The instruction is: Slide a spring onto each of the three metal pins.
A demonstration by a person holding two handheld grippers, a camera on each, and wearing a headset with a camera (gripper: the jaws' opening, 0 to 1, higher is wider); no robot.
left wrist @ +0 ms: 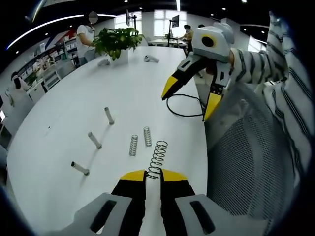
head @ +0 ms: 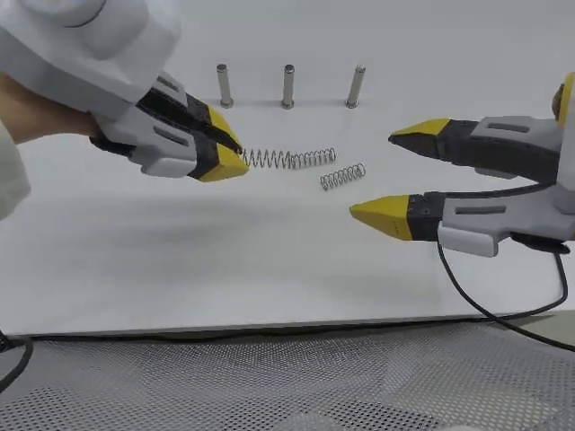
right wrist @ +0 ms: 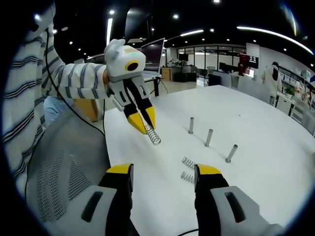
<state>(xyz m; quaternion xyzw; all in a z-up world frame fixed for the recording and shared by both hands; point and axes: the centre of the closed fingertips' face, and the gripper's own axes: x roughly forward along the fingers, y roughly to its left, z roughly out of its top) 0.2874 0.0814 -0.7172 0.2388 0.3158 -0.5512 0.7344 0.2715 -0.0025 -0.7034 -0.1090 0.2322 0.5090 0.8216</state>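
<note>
Left gripper (head: 239, 156) — clenched on end of spring (head: 266, 159); right gripper (head: 373, 174) — spread, empty. Risk: spring may sag, miss pin (head: 224, 85), slip

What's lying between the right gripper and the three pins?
A spring and a second spring lie flat on the table between the right gripper and the pins, seen in the right gripper view.
</note>
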